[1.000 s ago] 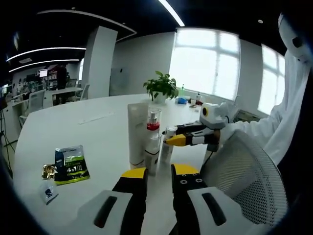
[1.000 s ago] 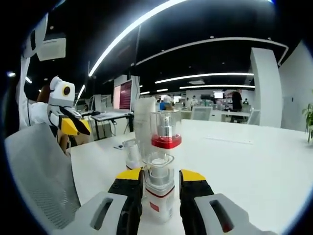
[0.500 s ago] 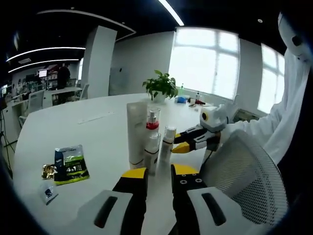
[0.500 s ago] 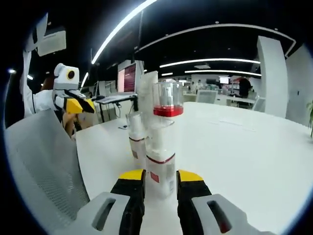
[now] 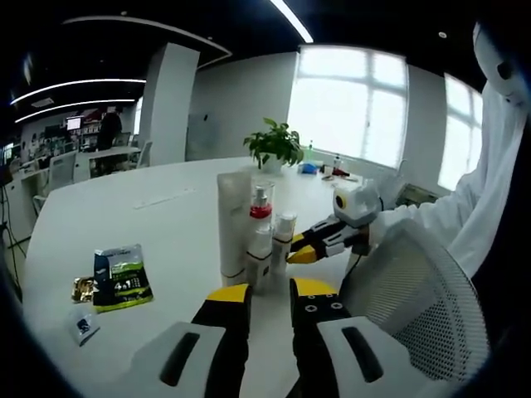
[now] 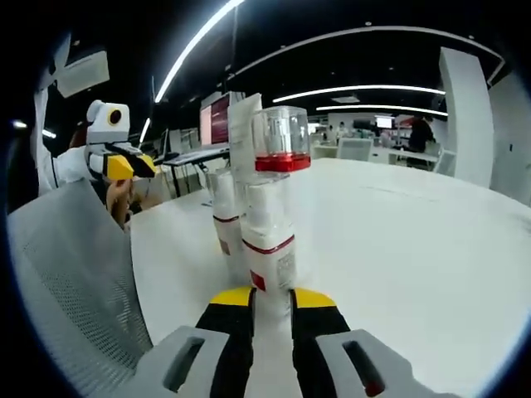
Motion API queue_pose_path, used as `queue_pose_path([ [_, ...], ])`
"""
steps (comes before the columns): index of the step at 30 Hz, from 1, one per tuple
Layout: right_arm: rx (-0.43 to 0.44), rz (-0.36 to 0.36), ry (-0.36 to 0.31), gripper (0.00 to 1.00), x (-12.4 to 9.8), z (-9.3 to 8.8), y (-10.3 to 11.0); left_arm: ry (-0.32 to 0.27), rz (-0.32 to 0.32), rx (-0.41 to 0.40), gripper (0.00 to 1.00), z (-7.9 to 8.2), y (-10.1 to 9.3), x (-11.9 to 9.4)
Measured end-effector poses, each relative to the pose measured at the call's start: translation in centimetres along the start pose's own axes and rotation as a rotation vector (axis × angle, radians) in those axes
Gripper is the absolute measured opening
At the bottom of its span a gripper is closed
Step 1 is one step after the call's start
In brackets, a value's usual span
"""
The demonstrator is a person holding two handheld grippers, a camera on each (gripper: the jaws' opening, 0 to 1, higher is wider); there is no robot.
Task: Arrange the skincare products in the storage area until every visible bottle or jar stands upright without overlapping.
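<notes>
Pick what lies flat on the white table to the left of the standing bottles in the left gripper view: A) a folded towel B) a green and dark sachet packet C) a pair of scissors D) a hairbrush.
B: a green and dark sachet packet lies flat on the white table, apart from the upright bottles.

The table (image 5: 124, 215) has a smooth white top with a soft sheen. The tall tube (image 5: 233, 220) looks like matt white plastic; the pump bottle (image 6: 280, 141) has a clear glossy cap. The sachet (image 5: 121, 276) near the table's edge is shiny foil. The chair back (image 6: 75, 282) is grey woven mesh
</notes>
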State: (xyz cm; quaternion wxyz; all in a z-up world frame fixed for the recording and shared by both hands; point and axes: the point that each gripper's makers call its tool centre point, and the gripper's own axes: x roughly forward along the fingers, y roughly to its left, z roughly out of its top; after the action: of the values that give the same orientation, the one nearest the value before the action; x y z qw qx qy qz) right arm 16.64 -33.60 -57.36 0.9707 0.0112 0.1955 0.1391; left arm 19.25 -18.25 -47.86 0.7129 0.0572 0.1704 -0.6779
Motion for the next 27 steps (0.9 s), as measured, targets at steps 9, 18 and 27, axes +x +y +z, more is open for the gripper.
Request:
queue_pose_path([
  [9, -0.001, 0.013, 0.000, 0.07, 0.6, 0.3, 0.3, 0.007, -0.001, -0.002, 0.13, -0.2, 0.1, -0.1],
  [18, -0.013, 0.043, 0.011, 0.06, 1.2, 0.3, 0.9, 0.011, -0.004, -0.003, 0.13, -0.3, 0.2, -0.1],
  [27, -0.020, 0.067, 0.023, 0.06, 1.6, 0.4, 1.4, 0.022, -0.008, -0.002, 0.13, -0.5, 0.2, 0.0],
])
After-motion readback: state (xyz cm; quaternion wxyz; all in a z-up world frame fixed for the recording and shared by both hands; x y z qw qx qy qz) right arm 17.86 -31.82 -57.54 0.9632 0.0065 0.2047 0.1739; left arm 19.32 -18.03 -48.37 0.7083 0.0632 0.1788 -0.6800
